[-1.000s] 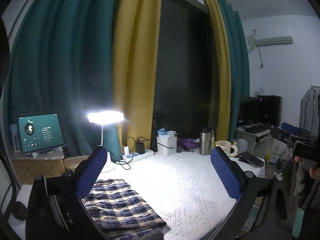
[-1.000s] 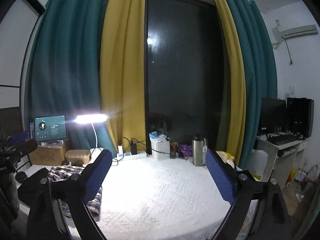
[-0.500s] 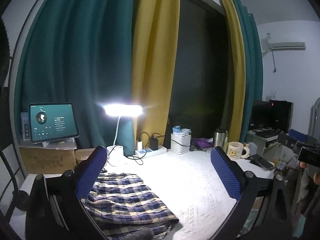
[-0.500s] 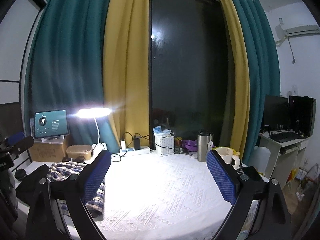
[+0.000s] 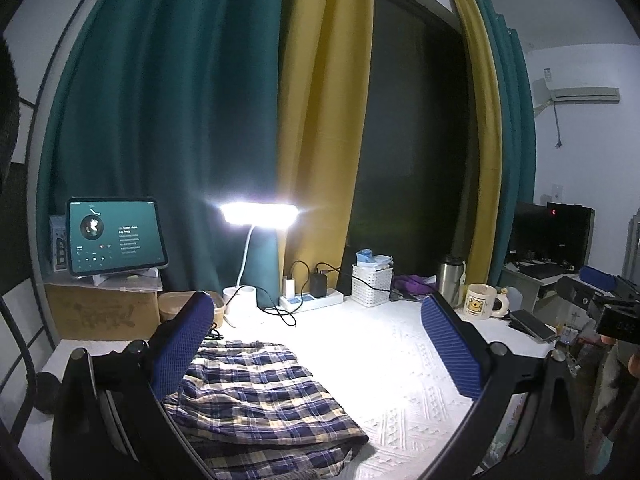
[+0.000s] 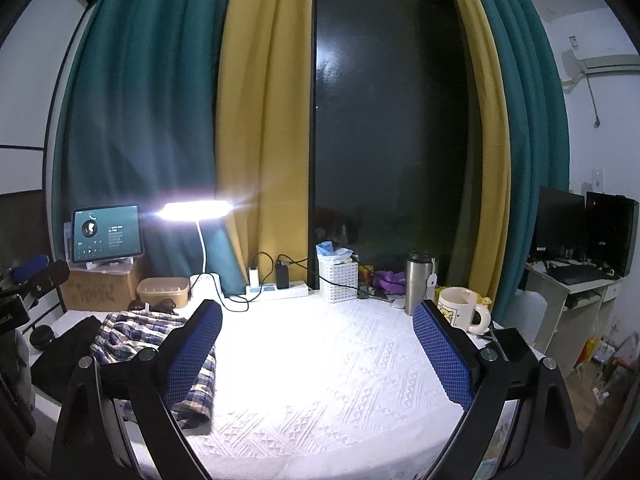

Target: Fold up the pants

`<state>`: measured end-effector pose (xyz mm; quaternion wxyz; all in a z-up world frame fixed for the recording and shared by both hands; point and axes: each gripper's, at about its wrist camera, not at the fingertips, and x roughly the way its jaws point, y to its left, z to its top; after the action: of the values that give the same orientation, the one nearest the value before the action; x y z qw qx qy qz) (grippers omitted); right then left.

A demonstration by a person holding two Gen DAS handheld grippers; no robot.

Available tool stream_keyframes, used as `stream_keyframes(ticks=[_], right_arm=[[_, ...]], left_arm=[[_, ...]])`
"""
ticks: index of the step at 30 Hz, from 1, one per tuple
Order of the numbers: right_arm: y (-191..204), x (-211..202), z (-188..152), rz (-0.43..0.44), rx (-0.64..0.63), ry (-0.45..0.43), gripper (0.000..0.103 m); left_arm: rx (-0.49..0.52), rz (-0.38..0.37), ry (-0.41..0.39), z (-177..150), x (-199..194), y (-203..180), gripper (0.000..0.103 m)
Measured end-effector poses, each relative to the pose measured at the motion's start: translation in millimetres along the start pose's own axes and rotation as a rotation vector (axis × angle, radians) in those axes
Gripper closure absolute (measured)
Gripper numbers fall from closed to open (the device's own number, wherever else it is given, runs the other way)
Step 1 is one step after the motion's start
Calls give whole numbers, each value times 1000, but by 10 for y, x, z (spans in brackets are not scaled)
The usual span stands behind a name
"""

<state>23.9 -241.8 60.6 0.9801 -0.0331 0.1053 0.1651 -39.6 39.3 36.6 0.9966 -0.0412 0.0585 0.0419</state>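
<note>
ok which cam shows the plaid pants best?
Left wrist: the plaid pants fill the lower left, folded on the white tablecloth. In the right wrist view, the pants sit far left, partly hidden by a finger.

text: none legible | glowing teal tablet screen (image 5: 116, 236): lines too small to read | cream ceramic mug (image 5: 480, 301): bear picture, caption unreadable

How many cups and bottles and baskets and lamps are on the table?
Mug: 1
Steel bottle: 1
White basket: 1
Lamp: 1
Total: 4
</note>
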Motion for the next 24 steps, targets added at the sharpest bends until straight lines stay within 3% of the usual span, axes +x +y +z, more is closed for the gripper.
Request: stream_keyframes(ticks=[24], right_arm=[[-29, -12, -21, -8, 4, -1, 6]], left_arm=[[7, -14, 17, 4, 6, -47, 1]])
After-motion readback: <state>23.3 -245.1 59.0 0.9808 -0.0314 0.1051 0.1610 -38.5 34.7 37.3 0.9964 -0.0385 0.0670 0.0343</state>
